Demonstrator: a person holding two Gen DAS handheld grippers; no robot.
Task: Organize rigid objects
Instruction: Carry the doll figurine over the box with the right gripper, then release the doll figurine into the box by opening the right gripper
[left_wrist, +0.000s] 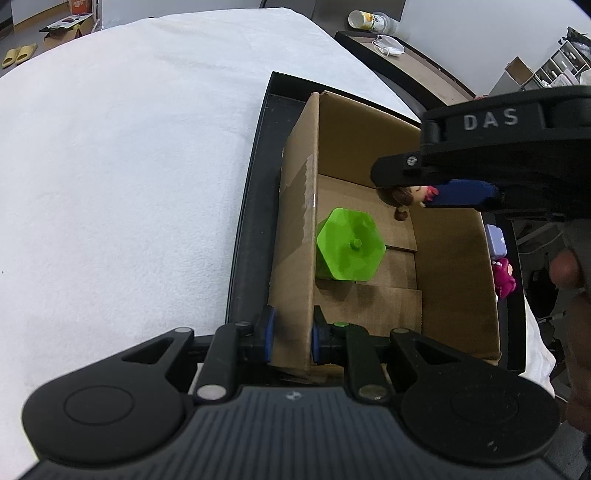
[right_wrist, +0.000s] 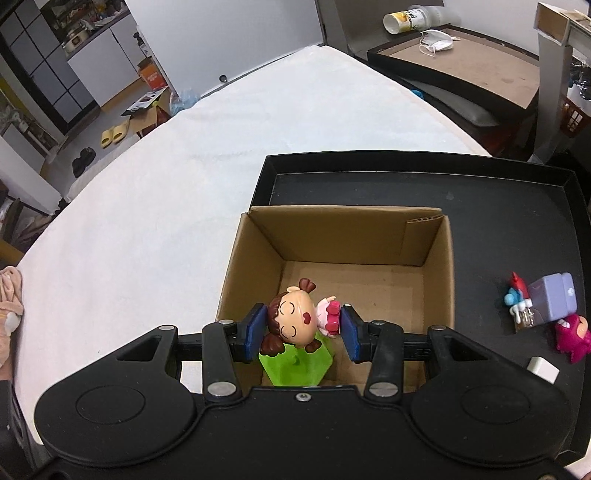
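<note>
Clamped across head and pink dress, my right gripper (right_wrist: 303, 329) carries the small hard-plastic brown-haired girl figurine (right_wrist: 295, 319), light, slick, top-heavy, while my left gripper (left_wrist: 290, 338) pinches the brown cardboard box (left_wrist: 295, 236) wall at 9 o'clock

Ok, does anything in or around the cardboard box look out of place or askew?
Mostly no. The girl figurine hangs sideways in the right gripper above the cardboard box. Three small toys lie jumbled in the black tray, outside the box.
</note>
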